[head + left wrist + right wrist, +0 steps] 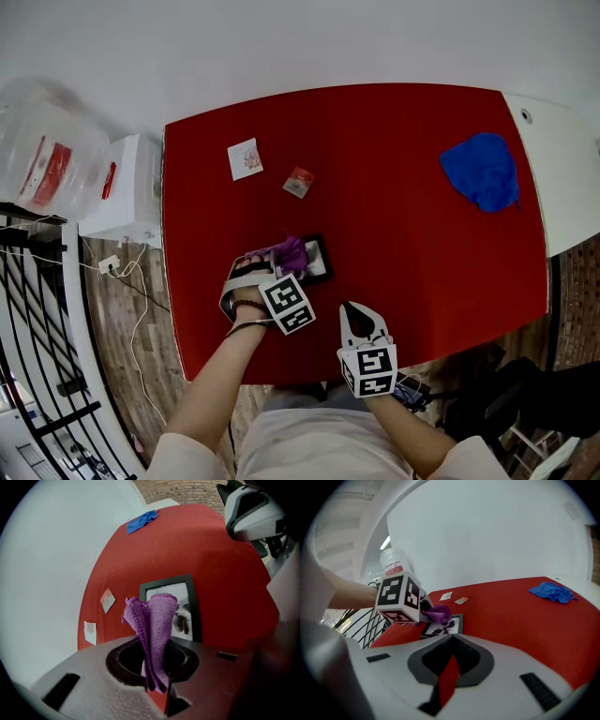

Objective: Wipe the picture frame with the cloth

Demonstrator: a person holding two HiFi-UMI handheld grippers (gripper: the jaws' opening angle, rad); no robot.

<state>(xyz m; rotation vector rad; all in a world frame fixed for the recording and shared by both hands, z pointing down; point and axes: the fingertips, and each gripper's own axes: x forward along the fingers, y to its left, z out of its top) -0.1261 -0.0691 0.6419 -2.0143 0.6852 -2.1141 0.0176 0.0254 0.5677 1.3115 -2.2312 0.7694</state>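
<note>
Left gripper (277, 263) is clamped tight on the purple cloth (291, 253). In the left gripper view the jaws pinch a folded wad of it, soft nubbly microfibre with a stitched hem, and it stands up in a rounded plume (154, 620).

The picture frame (317, 262) lies flat on the red table (422, 253). It is a thin black rectangular border round a pale print with dark blotches (185, 609). The cloth sits over the frame's left end. Whether it presses on the frame's face, I can't tell.

Right gripper (359, 317) is on the near side of the frame, a little to its right and apart from it. Its white jaws are drawn together to a narrow slit. Only a sliver of red tabletop shows through, and nothing is held.

Beyond the frame, toward the wall, lie two small flat cards. The white square one (246, 157) is to the left, and the smaller reddish one (298, 182) is closer to the frame. Far off to the frame's right, near the table's back corner, there's a crumpled blue cloth (483, 171), soft and lumpy.

Left of the frame, off the table's edge, stand a white box (127, 187) and a clear plastic bag (42, 150) with red labels.
</note>
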